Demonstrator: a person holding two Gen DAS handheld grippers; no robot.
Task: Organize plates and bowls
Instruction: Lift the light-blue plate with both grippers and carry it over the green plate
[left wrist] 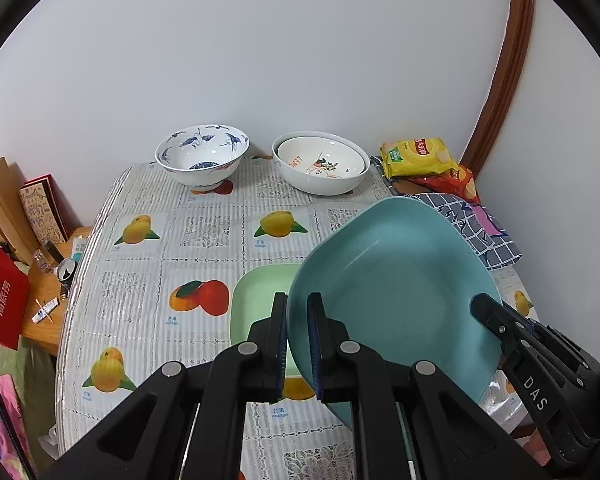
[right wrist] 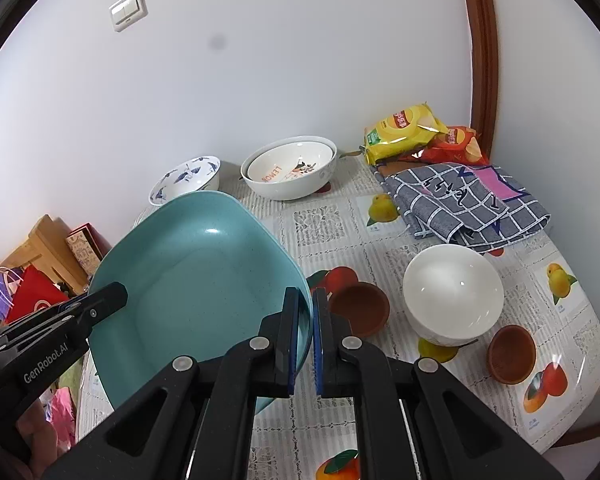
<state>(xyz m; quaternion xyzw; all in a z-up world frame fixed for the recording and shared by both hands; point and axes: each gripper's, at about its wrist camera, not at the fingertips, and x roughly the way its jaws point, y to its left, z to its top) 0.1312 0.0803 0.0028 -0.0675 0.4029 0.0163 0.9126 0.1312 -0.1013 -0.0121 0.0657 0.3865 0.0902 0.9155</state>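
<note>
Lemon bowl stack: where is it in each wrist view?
Left wrist: the lemon bowl stack sits upper centre-right at the table's far edge, right of the blue-patterned bowl.
Right wrist: the stack sits upper centre, beyond the teal plate.
Shared landmark: the yellow chip bag, right of the stack in both views.

The right tool [right wrist: 305, 304] pinches the teal plate's [right wrist: 196, 264] rim at its 3 o'clock edge; the left tool [right wrist: 100, 306] clamps the 9 o'clock edge, holding it tilted above the counter [right wrist: 540, 352]. A white bowl [right wrist: 452, 292] sits at 3 o'clock, between two brown cups [right wrist: 360, 308].
</note>
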